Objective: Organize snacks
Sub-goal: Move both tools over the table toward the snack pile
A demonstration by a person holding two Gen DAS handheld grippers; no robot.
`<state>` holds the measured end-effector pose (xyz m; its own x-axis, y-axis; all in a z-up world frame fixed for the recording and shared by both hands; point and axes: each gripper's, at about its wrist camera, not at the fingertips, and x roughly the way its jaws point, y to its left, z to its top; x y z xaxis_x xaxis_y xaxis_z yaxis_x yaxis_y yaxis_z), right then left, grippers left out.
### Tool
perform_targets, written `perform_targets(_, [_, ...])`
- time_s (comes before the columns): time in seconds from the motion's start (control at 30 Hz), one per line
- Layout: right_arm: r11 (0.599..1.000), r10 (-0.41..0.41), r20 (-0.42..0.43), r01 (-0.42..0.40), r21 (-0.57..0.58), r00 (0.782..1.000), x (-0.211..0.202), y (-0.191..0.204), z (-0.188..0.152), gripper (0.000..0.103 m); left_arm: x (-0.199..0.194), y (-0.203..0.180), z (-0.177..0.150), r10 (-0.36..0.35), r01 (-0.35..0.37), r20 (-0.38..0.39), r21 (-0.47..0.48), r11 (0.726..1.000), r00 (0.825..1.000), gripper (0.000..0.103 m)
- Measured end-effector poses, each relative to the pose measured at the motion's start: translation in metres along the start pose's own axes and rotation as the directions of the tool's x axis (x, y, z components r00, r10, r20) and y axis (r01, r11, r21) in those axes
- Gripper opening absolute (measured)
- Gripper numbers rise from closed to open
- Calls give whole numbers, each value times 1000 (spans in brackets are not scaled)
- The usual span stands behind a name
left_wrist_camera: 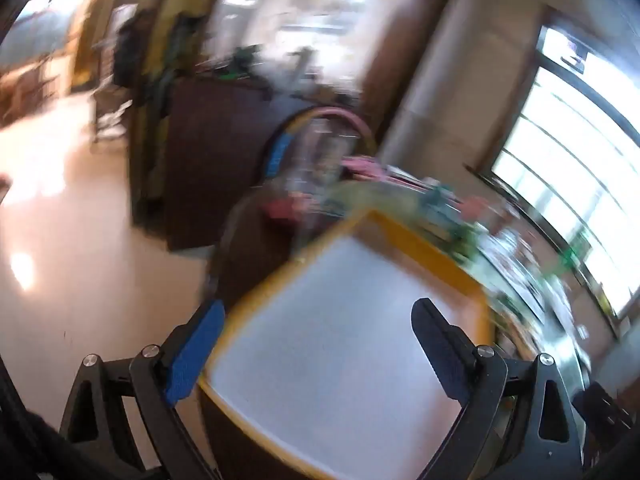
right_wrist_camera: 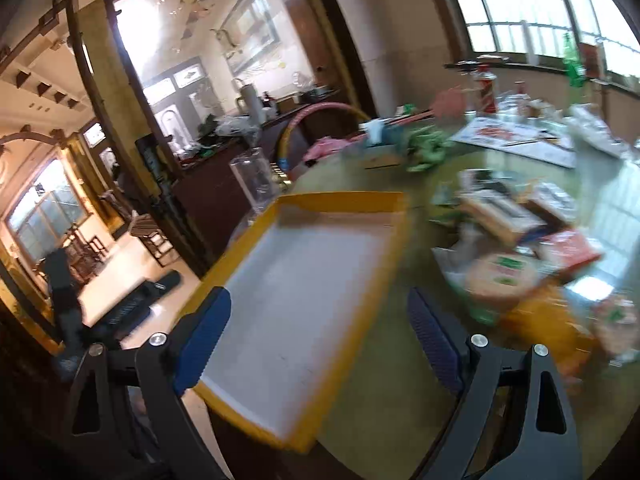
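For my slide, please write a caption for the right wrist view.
Open right gripper above empty yellow tray, snack packets heaped beside it.

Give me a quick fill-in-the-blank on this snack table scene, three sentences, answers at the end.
1. The tray with the white floor has a rim coloured ____.
2. The inside of the tray holds ____ snacks.
3. In the right wrist view, the snack packets lie to the ____ of the tray.

Missing words: yellow; no; right
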<state>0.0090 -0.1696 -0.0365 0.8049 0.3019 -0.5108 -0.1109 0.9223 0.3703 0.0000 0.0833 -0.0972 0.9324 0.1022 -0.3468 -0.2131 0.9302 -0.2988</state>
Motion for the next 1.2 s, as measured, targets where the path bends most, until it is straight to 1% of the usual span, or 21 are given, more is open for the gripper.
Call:
perform_targets(0.03, [1000,-10,-2,10,7,1000,-7,-7,-2,90,-21,-14,1,-17,19,-38,61,998,999,95])
perform_targets(0.07, [1000,-18,0,18,17,1000,-21,-19,-8,90,-33,-29,2,-41,47,-69,86,995,997,95])
perform_targets(0.1, [999,-28,-6,28,27,1000,-24,-29,-5,90,-39,-45,-6,-72,82,-79,124,989,994,95])
perform_targets(0.17, [998,-47,12,46,35,999,-43,-45,-9,90,-51,-81,-13,-106,134,-127,237,962,986,95])
perform_targets(0.23, [996,-61,8,60,63,998,-63,-61,-14,90,-57,-113,-21,-140,191,-178,309,932,974,95])
perform_targets(0.3, [994,-76,-2,76,83,997,-81,-76,-19,90,-63,-144,-24,-155,225,-218,347,911,964,95])
perform_targets(0.33, [993,-78,-20,79,87,997,-89,-80,-22,90,-68,-148,-20,-146,232,-268,325,917,952,95])
perform_targets(0.4, [992,-55,-24,58,110,998,-107,-86,-28,90,-77,-160,-26,-170,267,-300,320,909,939,95])
perform_targets(0.47, [990,-45,-7,46,130,999,-122,-93,-35,90,-88,-170,-23,-186,305,-363,306,902,913,95])
perform_targets(0.5, [989,-52,-8,52,137,999,-130,-95,-38,90,-92,-179,-23,-194,325,-371,331,886,908,95])
perform_targets(0.53, [988,-63,0,63,138,998,-136,-96,-39,90,-101,-185,-28,-198,330,-374,333,883,906,95])
perform_targets(0.6, [984,-105,4,103,148,994,-151,-98,-38,90,-112,-201,-28,-204,340,-359,371,864,911,95])
perform_targets(0.7, [976,-121,23,114,184,992,-166,-105,-41,90,-123,-217,-23,-220,353,-355,371,859,909,95])
perform_targets(0.77, [968,-143,46,130,215,989,-173,-108,-51,90,-125,-219,-22,-234,372,-377,352,859,896,95])
perform_targets(0.8, [967,-149,35,138,212,988,-175,-109,-49,91,-122,-222,-23,-238,384,-394,348,855,888,95])
perform_targets(0.83, [967,-151,31,141,215,988,-176,-111,-51,91,-121,-224,-26,-222,378,-381,407,831,897,95])
perform_targets(0.87, [966,-143,19,136,222,989,-176,-111,-51,90,-119,-226,-28,-222,387,-396,406,827,891,95])
perform_targets(1.0, [963,-147,3,143,227,989,-168,-115,-52,90,-110,-236,-34,-190,377,-425,414,828,885,95])
perform_targets(1.07, [962,-161,-7,158,223,987,-160,-118,-50,90,-106,-236,-36,-177,371,-439,407,834,881,95])
perform_targets(1.13, [961,-159,-22,160,227,987,-152,-122,-48,90,-99,-236,-37,-157,351,-440,402,846,884,95])
perform_targets(1.2, [958,-169,-45,175,227,985,-143,-127,-46,90,-92,-234,-36,-157,350,-450,386,854,879,95])
